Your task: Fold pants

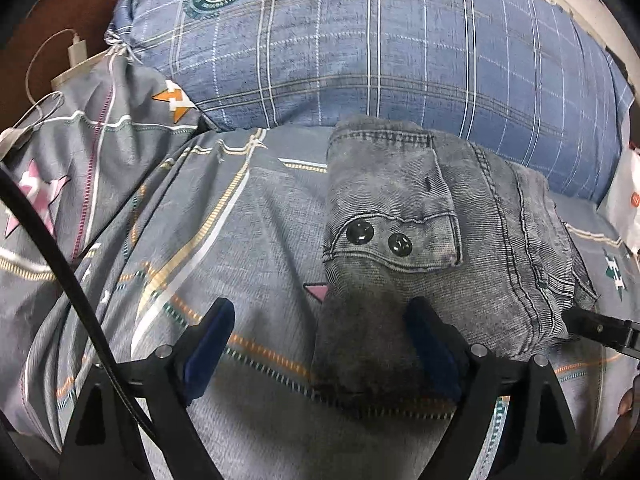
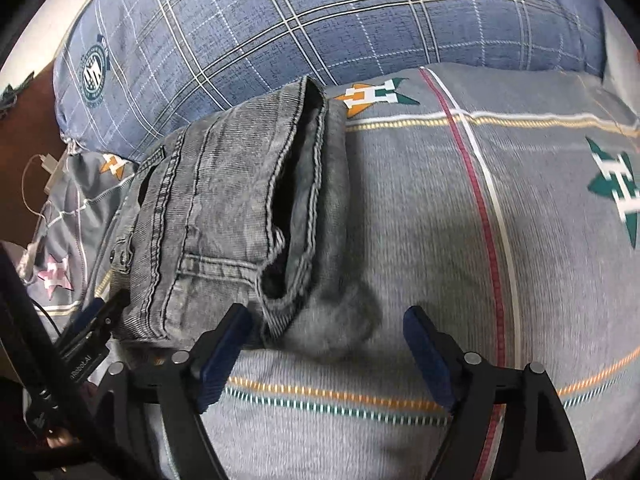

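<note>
Grey denim pants (image 1: 432,240) lie folded into a compact bundle on the bed sheet (image 1: 248,240), just before the pillow. A pocket flap with two dark snap buttons (image 1: 380,238) faces up. My left gripper (image 1: 320,344) is open, its right finger at the bundle's near left corner, the left finger over the sheet. In the right wrist view the bundle (image 2: 224,220) shows an open hem or waistband. My right gripper (image 2: 328,344) is open and empty, its left finger by the bundle's near right corner. Each gripper shows at the edge of the other's view.
A blue plaid pillow (image 1: 380,40) lies behind the pants. A rumpled grey patterned quilt (image 1: 92,152) lies to the left. A white charger and cable (image 1: 76,52) sit at the far left edge. A white packet (image 1: 624,200) lies at the right.
</note>
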The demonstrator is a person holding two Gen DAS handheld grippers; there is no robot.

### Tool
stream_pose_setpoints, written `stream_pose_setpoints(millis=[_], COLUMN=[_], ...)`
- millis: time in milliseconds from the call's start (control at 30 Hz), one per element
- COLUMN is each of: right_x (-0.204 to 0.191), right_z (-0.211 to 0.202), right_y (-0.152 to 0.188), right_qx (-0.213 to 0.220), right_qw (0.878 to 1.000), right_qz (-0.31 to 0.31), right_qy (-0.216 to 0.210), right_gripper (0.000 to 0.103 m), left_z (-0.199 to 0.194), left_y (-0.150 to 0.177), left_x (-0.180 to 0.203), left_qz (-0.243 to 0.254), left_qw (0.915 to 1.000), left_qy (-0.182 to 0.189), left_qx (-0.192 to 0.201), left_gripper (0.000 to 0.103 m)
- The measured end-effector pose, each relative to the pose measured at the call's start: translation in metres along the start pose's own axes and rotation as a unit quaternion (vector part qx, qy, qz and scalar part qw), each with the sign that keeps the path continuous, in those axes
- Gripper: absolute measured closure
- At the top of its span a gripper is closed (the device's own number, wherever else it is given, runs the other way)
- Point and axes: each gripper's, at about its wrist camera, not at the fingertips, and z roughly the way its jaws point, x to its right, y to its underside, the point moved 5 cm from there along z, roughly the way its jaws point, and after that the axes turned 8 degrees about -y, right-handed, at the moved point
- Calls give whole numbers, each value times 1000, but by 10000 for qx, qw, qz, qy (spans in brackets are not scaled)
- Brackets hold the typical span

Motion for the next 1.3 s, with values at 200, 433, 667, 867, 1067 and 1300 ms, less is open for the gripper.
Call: stream_pose_setpoints(millis=[200, 433, 667, 867, 1067, 1300], right_x=[9, 14, -1, -44, -74, -88], right_z=[-10, -15, -38, -85, -101, -79], right_y=[16, 23, 12, 8, 12, 23], right_qx=[176, 191, 629, 1645, 2032, 1728], right_qw=[9981, 9963, 9952, 9833, 9717, 9746], right_qz=[404, 587, 373, -579, -1151, -1380], right_qy=[-438, -594, -648, -521, -357, -357], right_gripper=[13, 12, 12, 12, 12, 12], left_z=[-21, -30, -55, -85, -92, -84], left_y=[4, 4, -1, -14, -16, -14], left_x=[-4, -6, 0, 0, 1, 4], left_qz=[14, 30, 144, 417, 456, 468], left_qw=[9993, 9977, 9944, 9869, 9891, 9906], left_qy=[-112, -245, -306, -678, -664, -589], left_qx=[358, 629, 1003, 1404, 1233, 1140], left_gripper=[15, 15, 15, 15, 15, 15])
